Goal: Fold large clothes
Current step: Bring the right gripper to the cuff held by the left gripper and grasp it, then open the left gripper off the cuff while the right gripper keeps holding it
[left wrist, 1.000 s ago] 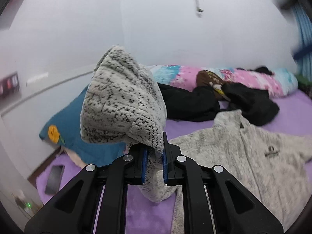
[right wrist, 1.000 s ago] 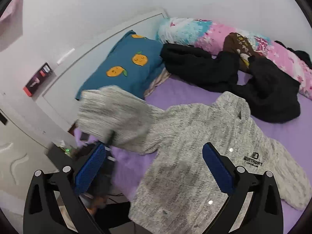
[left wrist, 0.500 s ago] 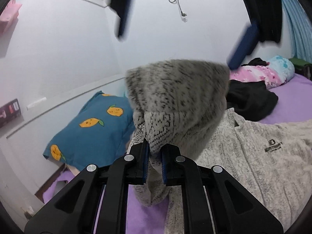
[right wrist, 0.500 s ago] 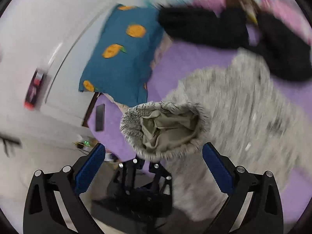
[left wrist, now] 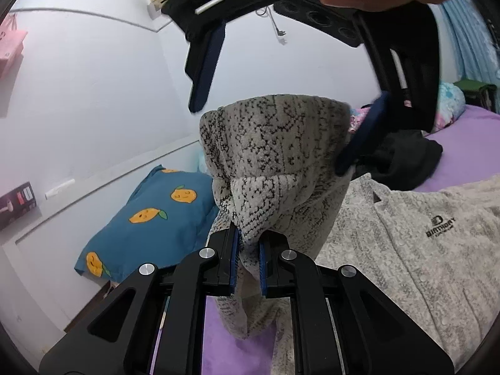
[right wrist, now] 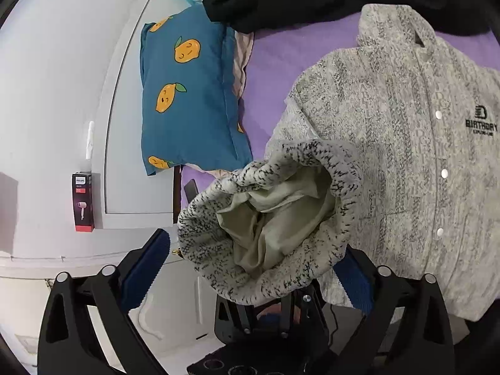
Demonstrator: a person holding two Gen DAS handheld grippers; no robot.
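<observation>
Now sleeve cuff (left wrist: pixel 275 168) pinched in left tool (left wrist: pixel 248 262)

I am looking down past my right gripper (right wrist: pixel 250 276), its jaws spread wide on either side of a grey knit sleeve cuff (right wrist: pixel 272 215) that is gaping open, showing pale lining. The rest of the grey jacket (right wrist: pixel 406 143) is lying spread on the purple bed (right wrist: pixel 275 62), beside a blue lemon-print pillow (right wrist: pixel 187 93).

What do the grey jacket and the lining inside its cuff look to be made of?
Grey jacket: apparently fuzzy fleece or boucle knit, with a matte, nubby black-flecked pile. Cuff lining: seemingly thin, smooth woven cloth, pale olive, finely creased with a slight sheen.
</observation>
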